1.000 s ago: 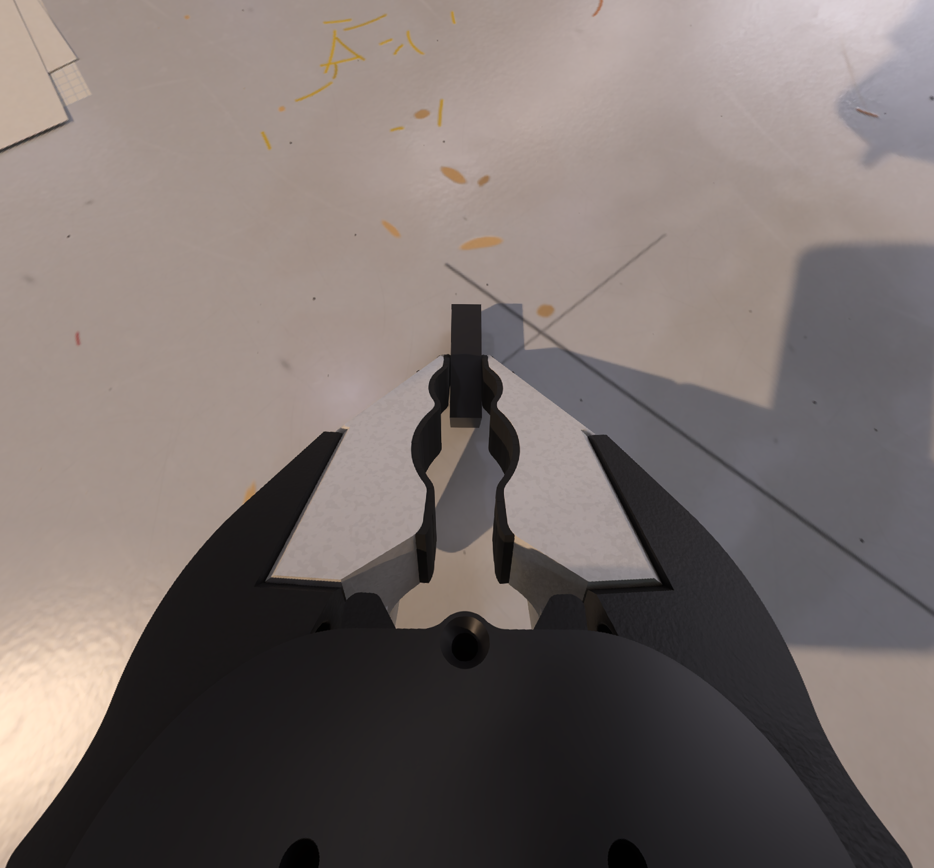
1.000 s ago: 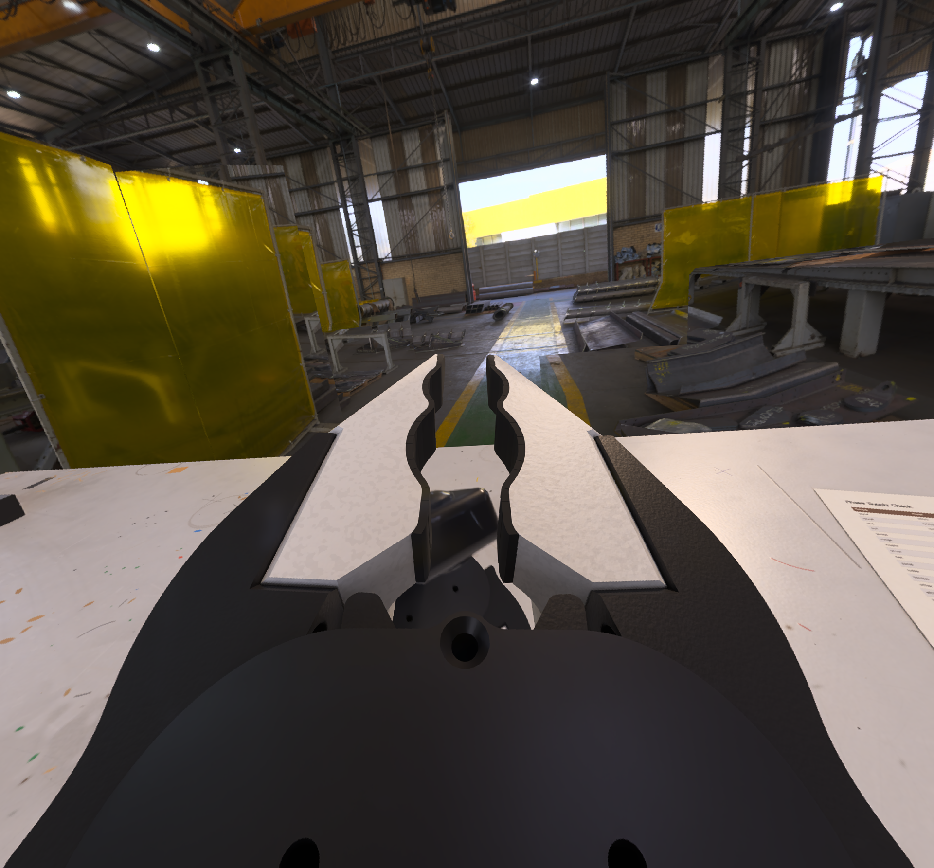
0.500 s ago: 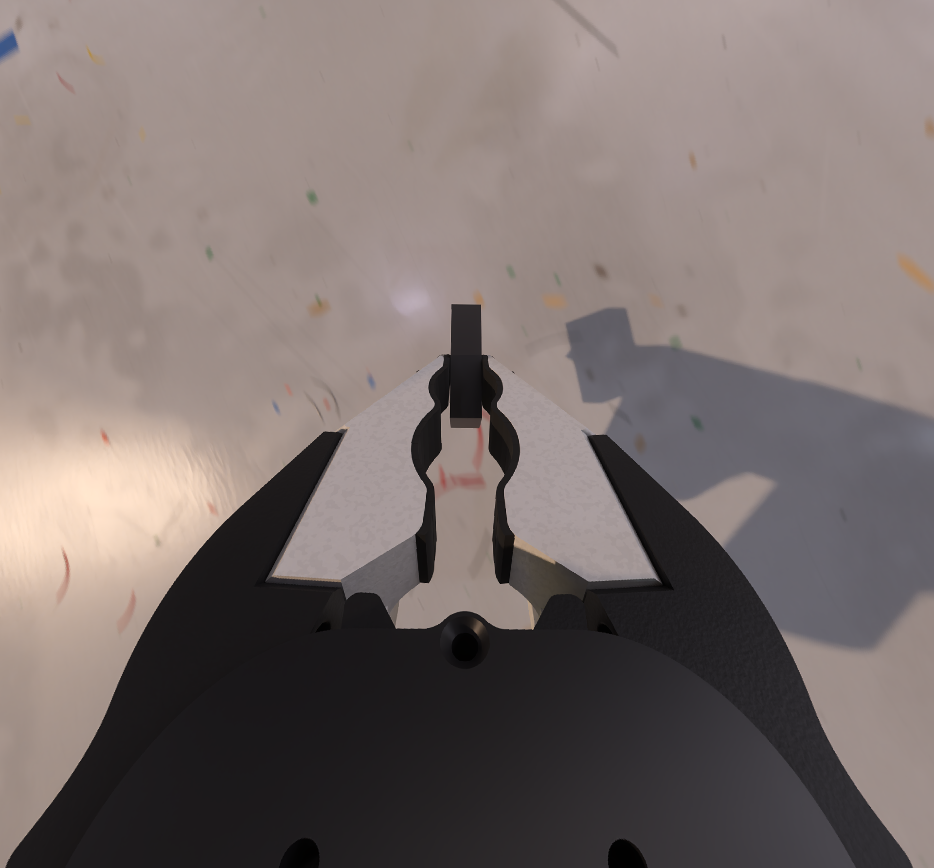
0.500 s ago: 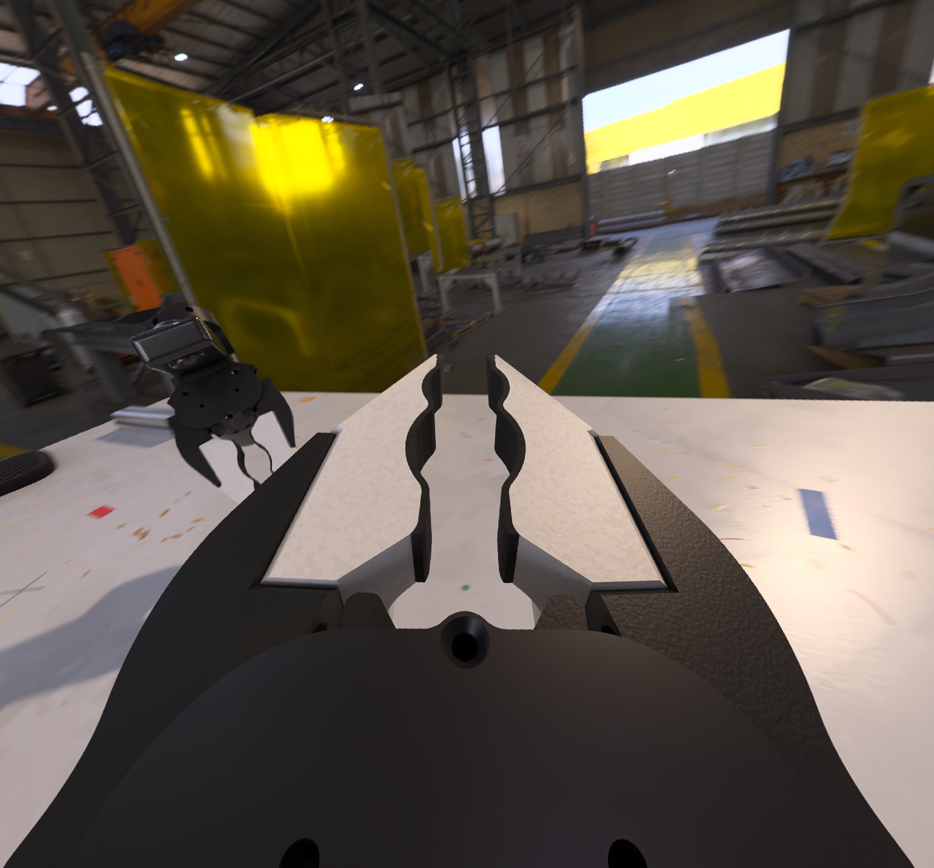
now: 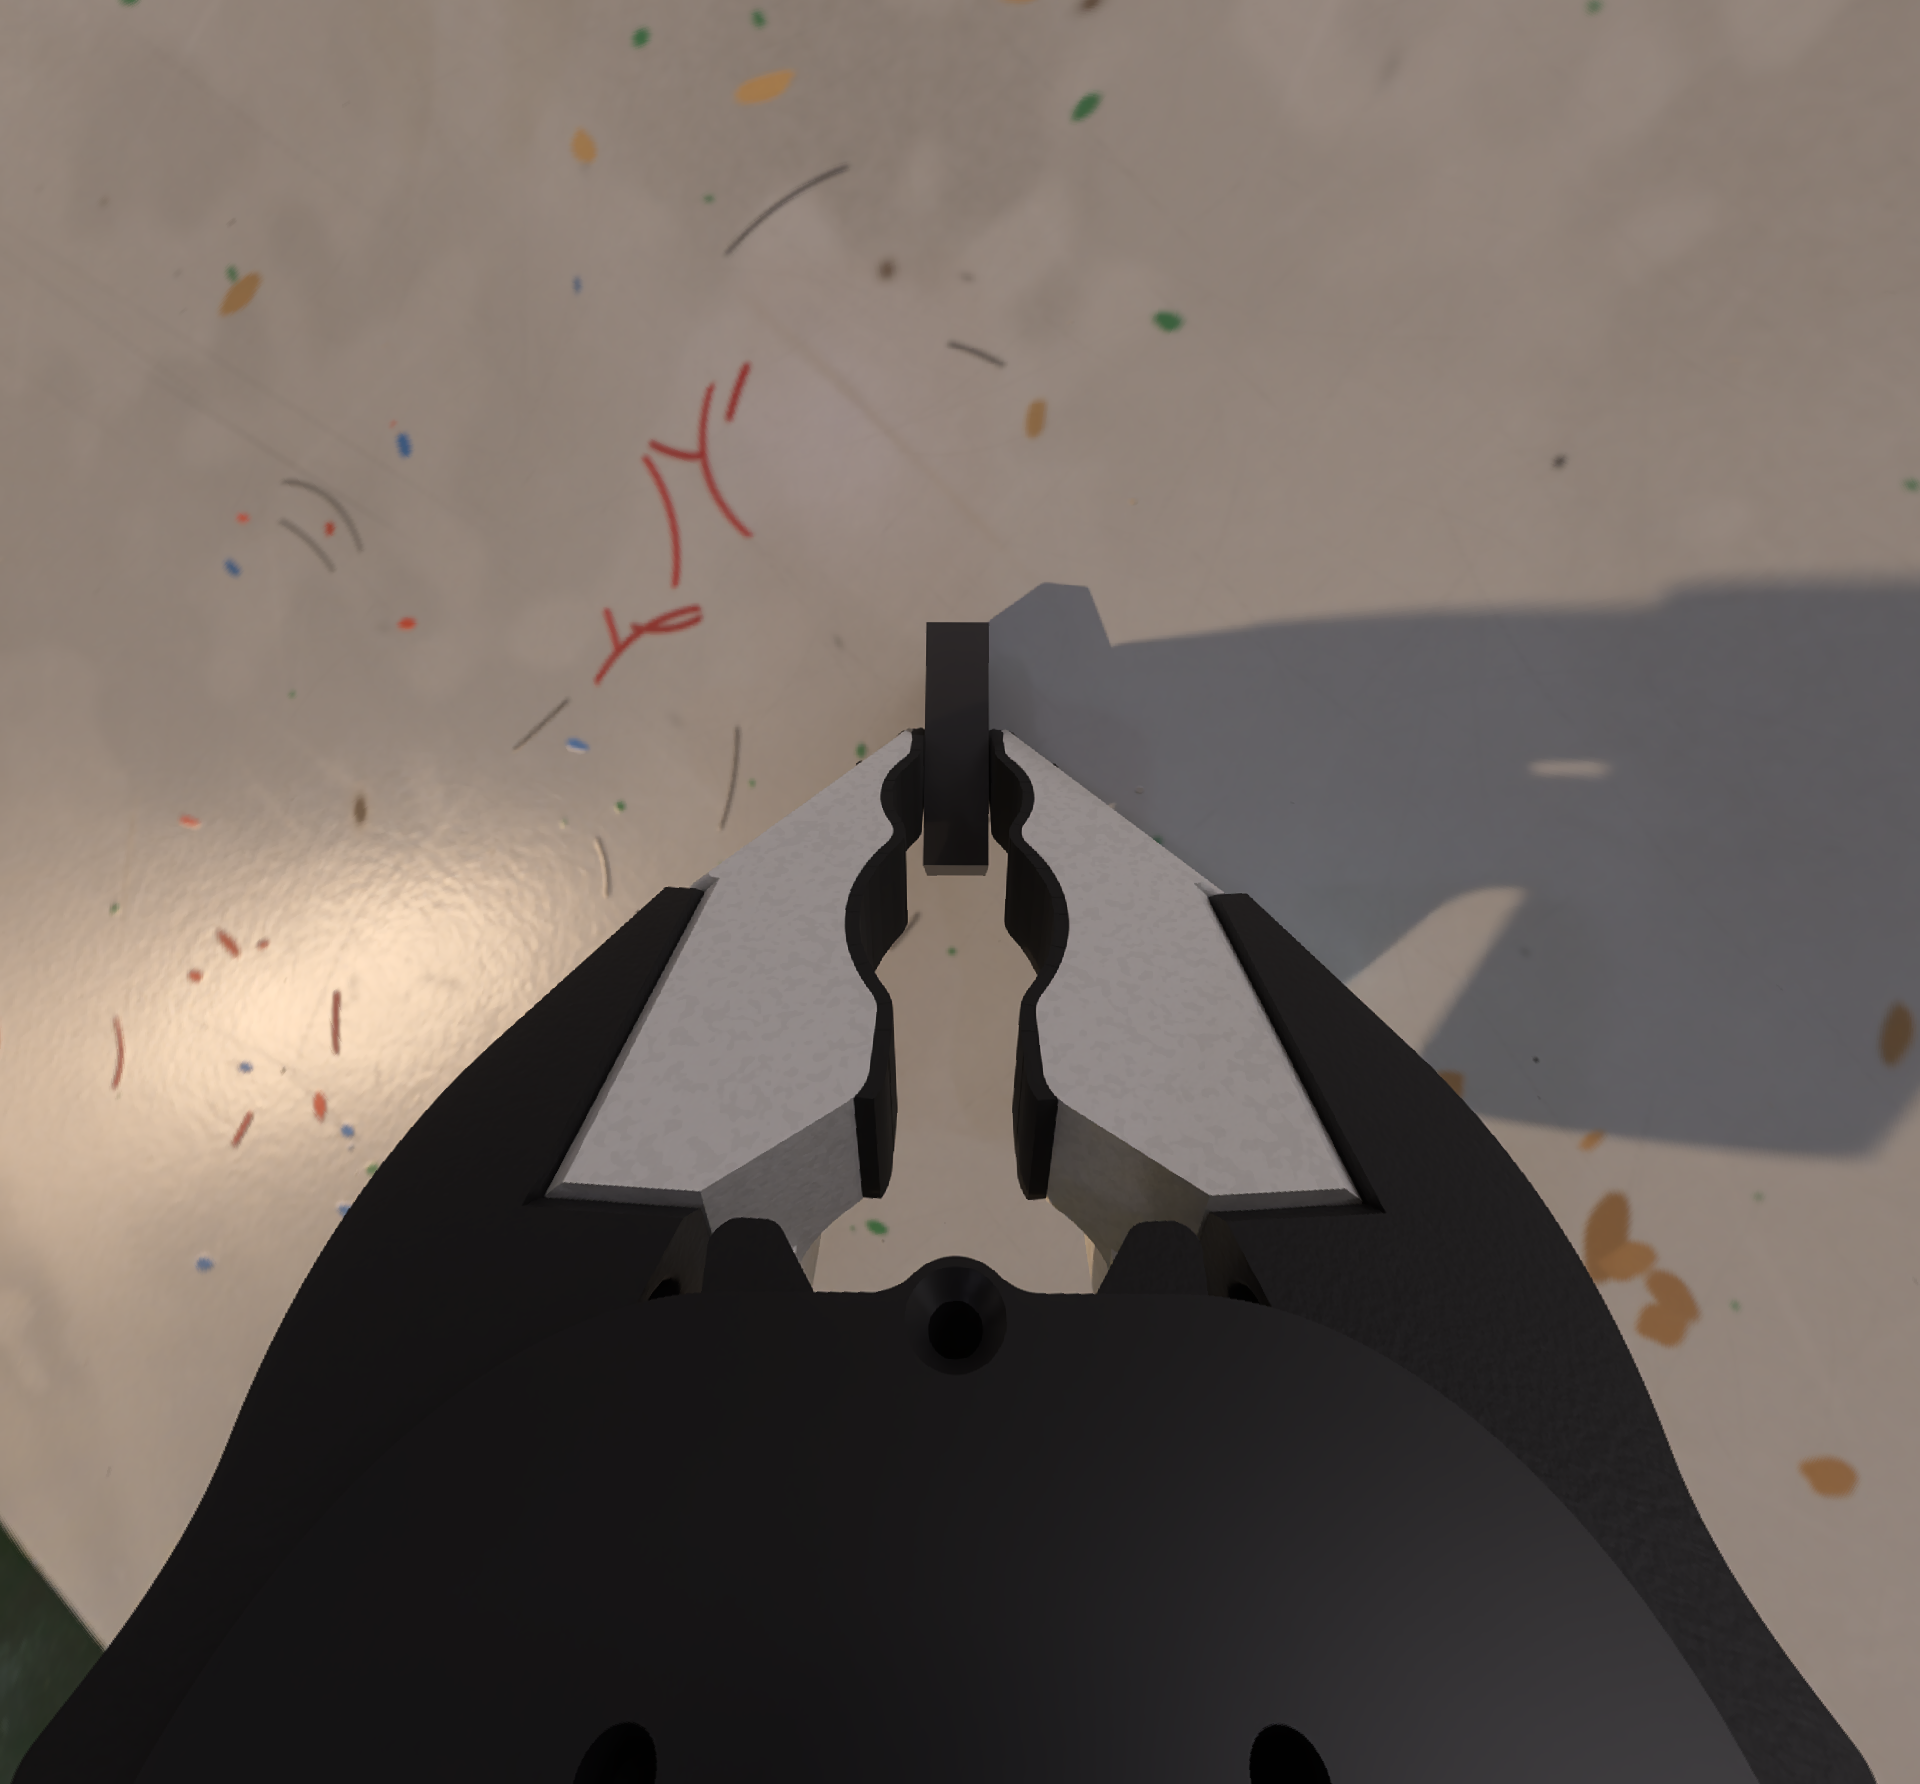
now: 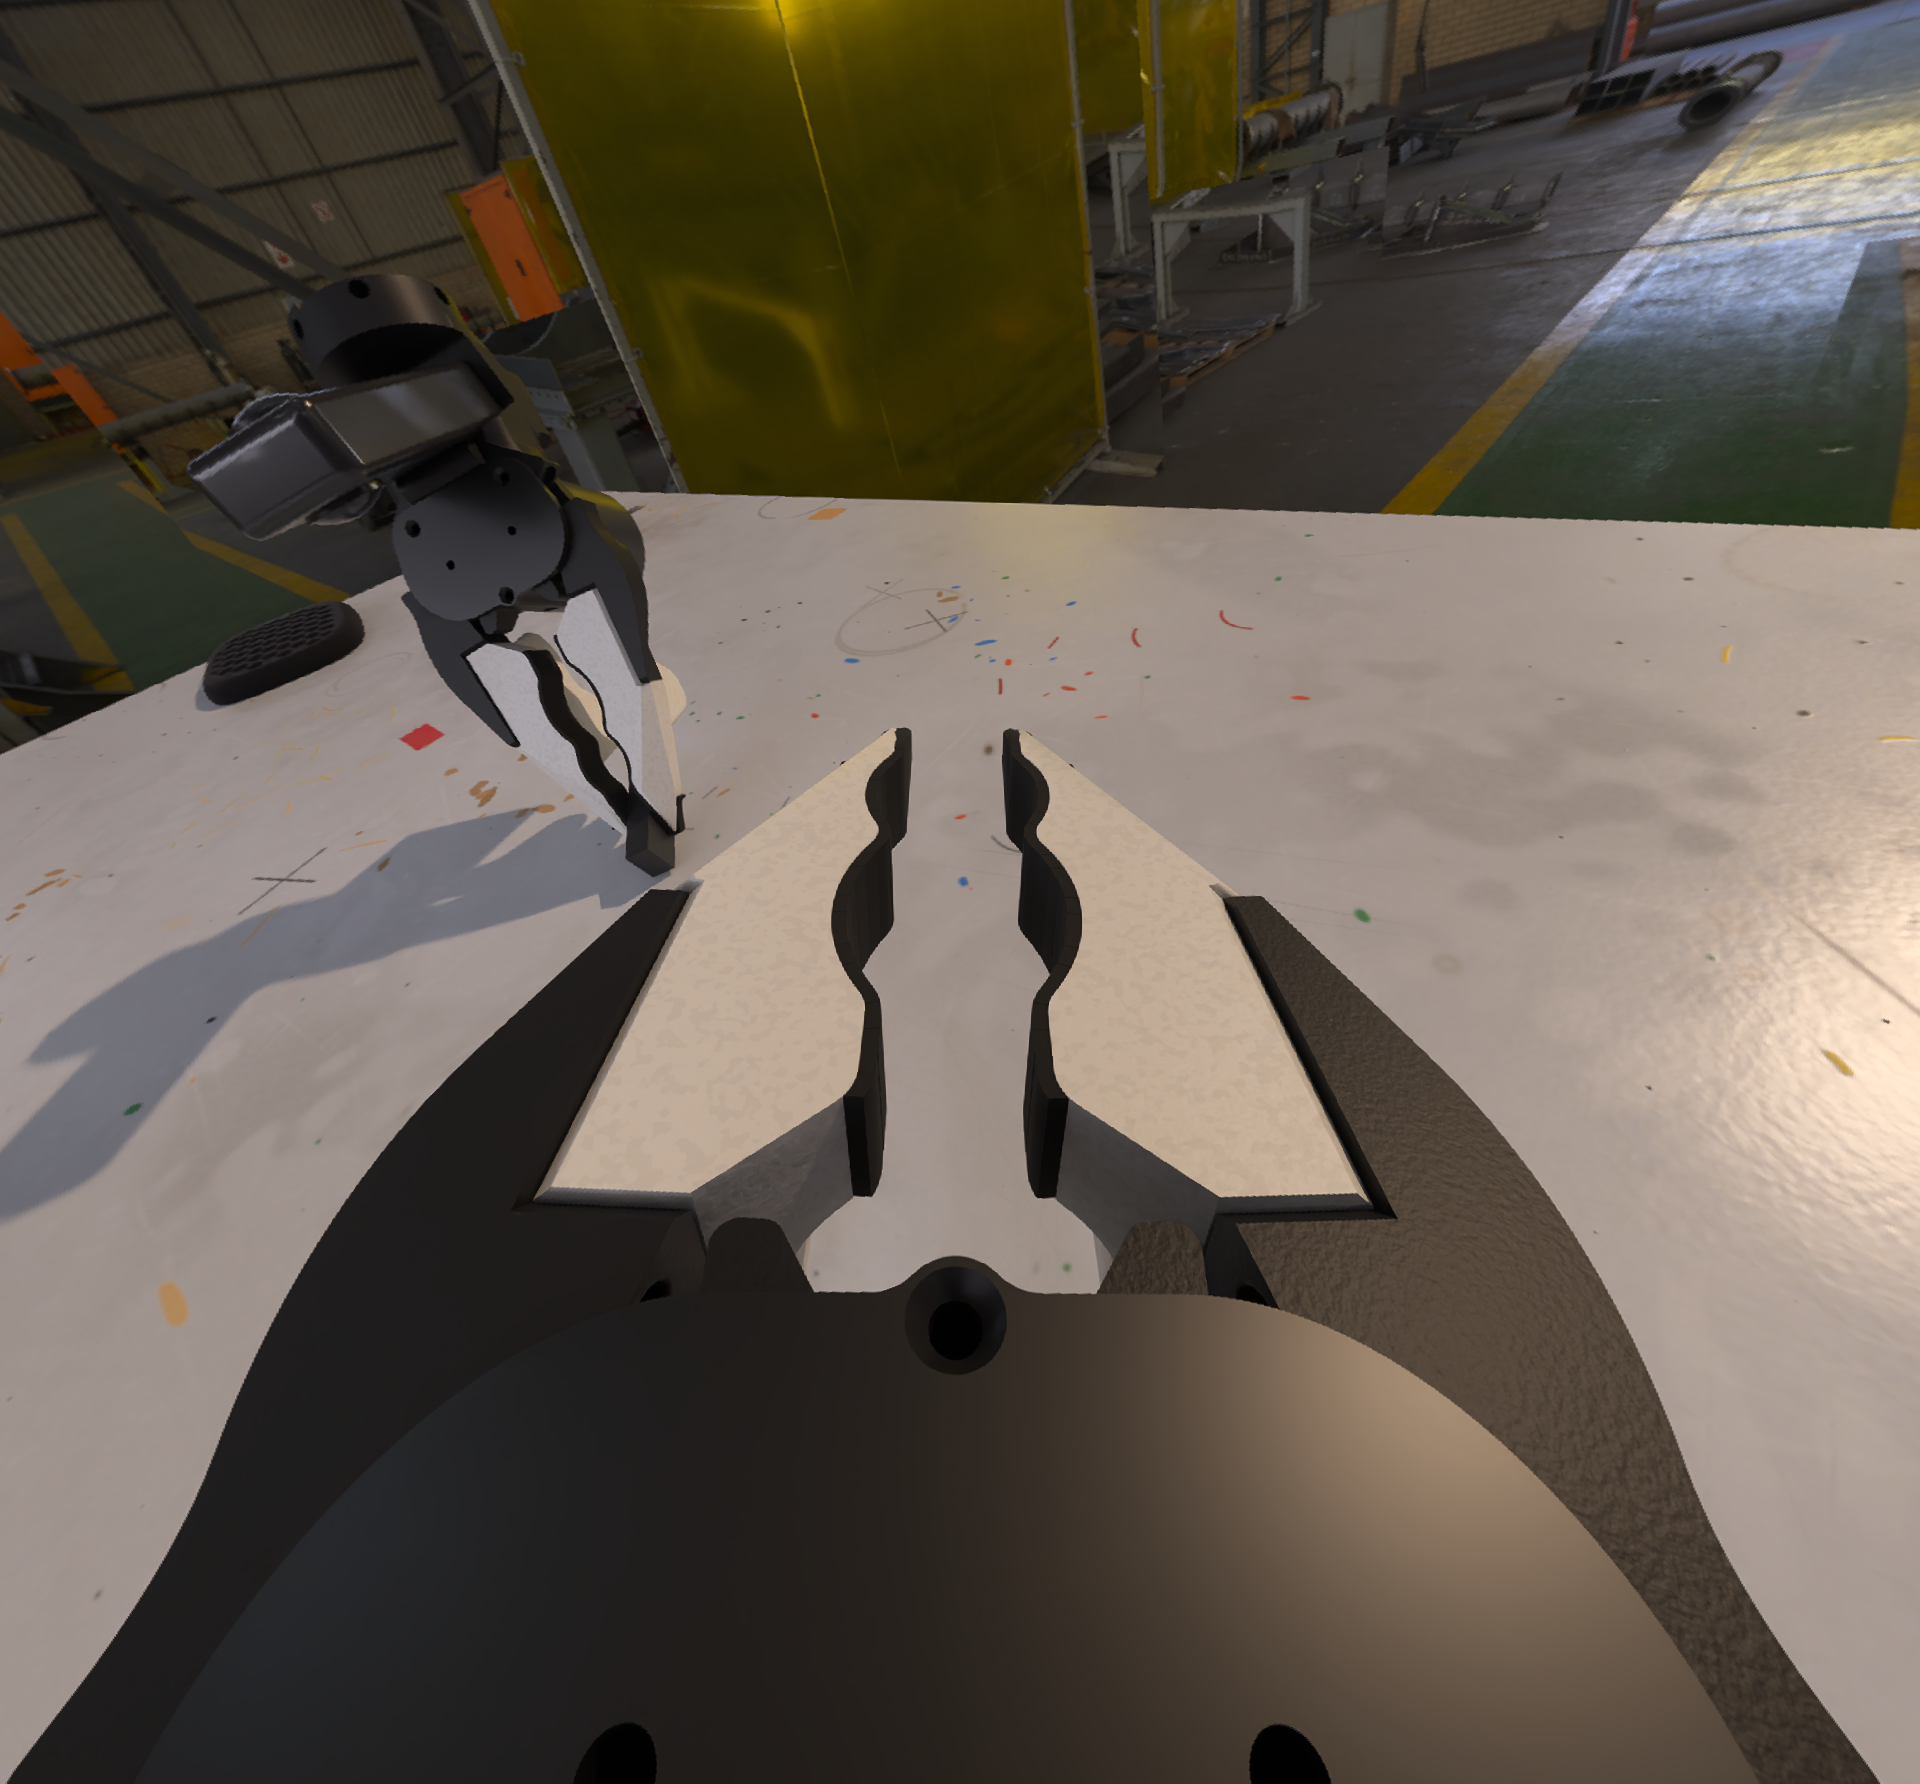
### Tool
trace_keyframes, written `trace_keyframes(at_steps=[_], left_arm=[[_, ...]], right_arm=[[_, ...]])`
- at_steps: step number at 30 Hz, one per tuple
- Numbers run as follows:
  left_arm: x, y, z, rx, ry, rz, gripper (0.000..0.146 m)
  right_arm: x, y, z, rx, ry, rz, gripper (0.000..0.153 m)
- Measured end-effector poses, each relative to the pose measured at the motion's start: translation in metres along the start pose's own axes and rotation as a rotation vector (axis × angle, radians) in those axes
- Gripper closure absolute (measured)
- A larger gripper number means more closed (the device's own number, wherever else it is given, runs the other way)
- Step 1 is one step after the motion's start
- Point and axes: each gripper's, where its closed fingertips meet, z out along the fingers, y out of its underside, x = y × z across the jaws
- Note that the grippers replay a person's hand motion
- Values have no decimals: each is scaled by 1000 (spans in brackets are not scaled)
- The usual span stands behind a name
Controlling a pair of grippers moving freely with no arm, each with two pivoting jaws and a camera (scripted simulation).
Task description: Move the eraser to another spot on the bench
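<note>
Black and slab-shaped, the eraser (image 5: 956, 747) sat pinched upright between the tips of the left gripper (image 5: 956, 747), its far end jutting past the fingertips (image 5: 831, 799) and its near end reaching a little way back between them. Seen from the right wrist view, that same left gripper (image 6: 652, 825) pointed steeply down with the eraser (image 6: 649, 846) at or just above the white bench (image 6: 1455, 799); whether it touched the surface could not be told. The gripper's shadow lay on the bench beside it. The right gripper (image 6: 956, 747) hovered over the bench to the right of the left one, its jaws parted with nothing between them. Coloured flecks and red scribbles (image 5: 686, 508) marked the bench around the eraser. A dark perforated oval pad (image 6: 281, 648) lay near the bench's far left edge, well apart from both grippers, with a small red square (image 6: 421, 737) nearer in. Yellow translucent screens (image 6: 810, 176) stood behind the bench.
</note>
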Motion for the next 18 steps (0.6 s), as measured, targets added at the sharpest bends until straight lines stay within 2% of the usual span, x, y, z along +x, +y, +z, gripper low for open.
trace_keyframes(at_steps=[1, 4, 5, 7, 9, 12, 15, 18], left_arm=[[-3, 1, 0, -5, -26, -13, 135], [-8, 6, -6, -21, -115, -82, 100], [-8, 6, -10, -11, -151, -104, 97], [-10, 10, -23, 2, -254, -172, 96], [-9, 18, -35, -12, -358, -341, 95], [0, 18, -38, 24, -399, -624, 86], [-4, 8, -38, 126, -454, -708, 88], [-10, 4, -31, 211, -407, -861, 96]], right_arm=[[1, 1, -1, -1, 4, -2, 135], [2, 3, -2, -4, 5, -9, 135], [2, 4, -1, -7, 4, -7, 135], [1, 6, 0, -14, -9, 4, 135], [-1, 9, 2, -26, -14, 1, 135], [-6, 11, 4, -39, -25, -8, 135], [-11, 13, 6, -49, -45, -10, 135], [-14, 16, 7, -59, -56, -9, 135]])
